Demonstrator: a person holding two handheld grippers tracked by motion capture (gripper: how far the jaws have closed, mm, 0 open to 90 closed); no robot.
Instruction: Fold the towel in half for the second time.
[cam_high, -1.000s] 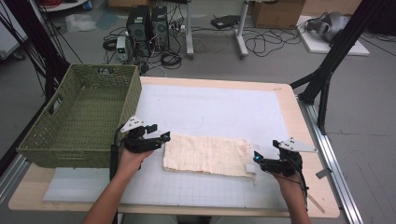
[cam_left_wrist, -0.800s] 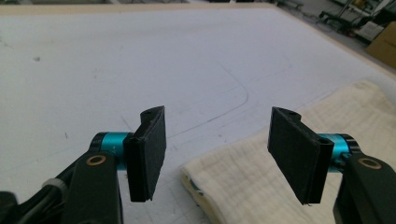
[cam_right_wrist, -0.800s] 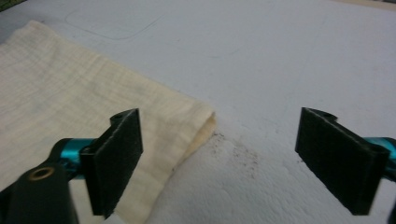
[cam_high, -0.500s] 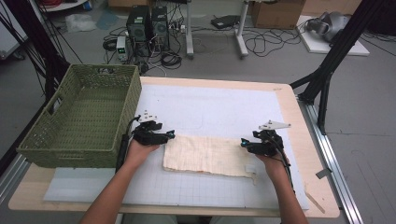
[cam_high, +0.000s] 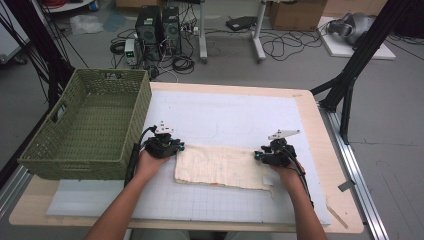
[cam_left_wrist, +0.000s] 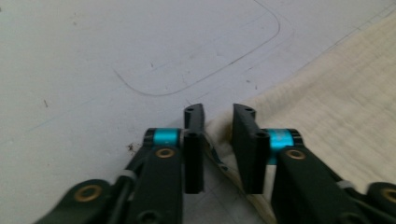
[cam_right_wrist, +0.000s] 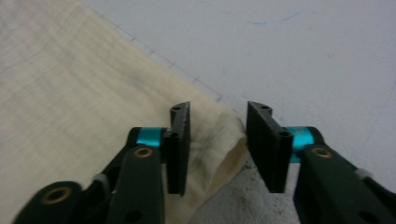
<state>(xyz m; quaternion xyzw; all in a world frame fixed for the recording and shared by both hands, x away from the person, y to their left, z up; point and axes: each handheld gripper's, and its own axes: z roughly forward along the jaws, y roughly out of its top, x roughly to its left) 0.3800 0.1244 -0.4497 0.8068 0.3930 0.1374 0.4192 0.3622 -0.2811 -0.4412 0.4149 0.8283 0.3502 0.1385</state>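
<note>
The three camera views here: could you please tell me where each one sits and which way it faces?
High view: above the person's side, looking forward and down on the white gridded mat; both forearms show.
Left gripper view: rides the left gripper, facing the cream woven cloth's corner.
Right gripper view: rides the right gripper, facing the opposite corner.
All share the cloth.

- Left tool (cam_high: 176, 148) sits low, pointing right, its jaws standing a narrow gap apart after just closing, a cloth (cam_high: 220, 167) corner between them.
- Right tool (cam_high: 257, 156) points left, jaws wider apart, also just closing, a bunched cloth corner between them, one pad touching it.
- Both forearms come up from below, hands wrapped round the tools.
</note>
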